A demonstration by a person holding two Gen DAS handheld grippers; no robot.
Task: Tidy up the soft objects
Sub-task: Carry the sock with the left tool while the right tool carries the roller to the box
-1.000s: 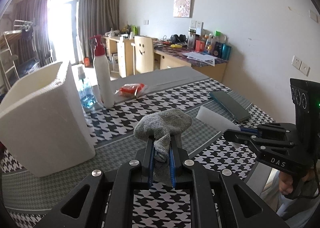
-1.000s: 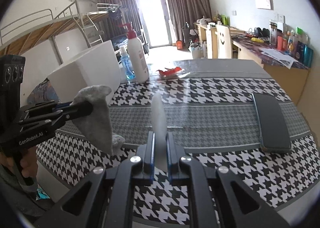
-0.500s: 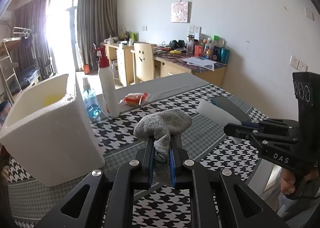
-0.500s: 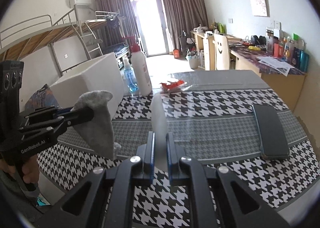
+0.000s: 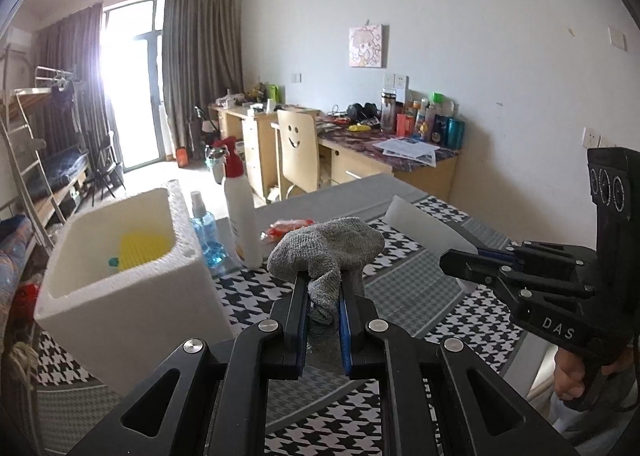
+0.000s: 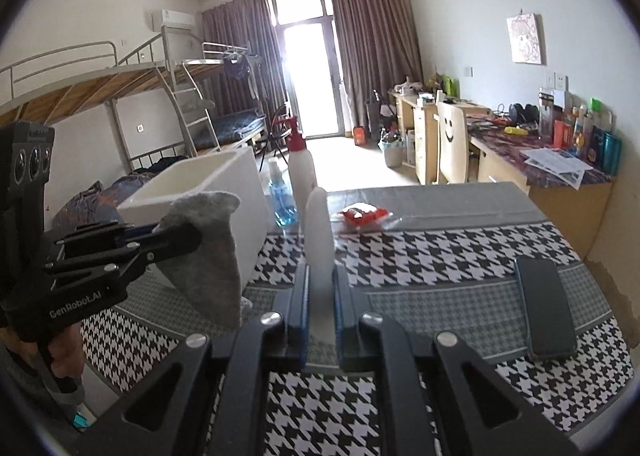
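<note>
I've got the left gripper [image 5: 323,298] clamped on the grey sock [image 5: 326,246], which hangs bunched over the fingertips, lifted clear of the houndstooth tablecloth [image 5: 404,284]. The right gripper [image 6: 320,288] is pinched on a white soft sheet [image 6: 319,224], maybe a foam pad or folded cloth; I can't tell which. It stands on edge, up out of the jaws.

The step in hand, as I read it, is carrying both to the white foam box [image 5: 132,276] on my left. It's open-topped, with something yellow [image 5: 144,252] already inside. I want the sock above the rim before I let go, so the dangling tail drops in rather than draping over the wall. Sock first, since that hand is nearer; the sheet can follow, tipped flat so it slides down.

Watch the edges: the white pump bottle [image 5: 242,220] and the blue spray bottle [image 5: 204,236] stand just beside the box's far corner, easy to knock with a wide swing. The red packet [image 6: 362,216] and dark flat case [image 6: 546,312] lie well apart from my path. Near side of the box is open, so I'd come in from there, keeping the two grippers from crossing.
</note>
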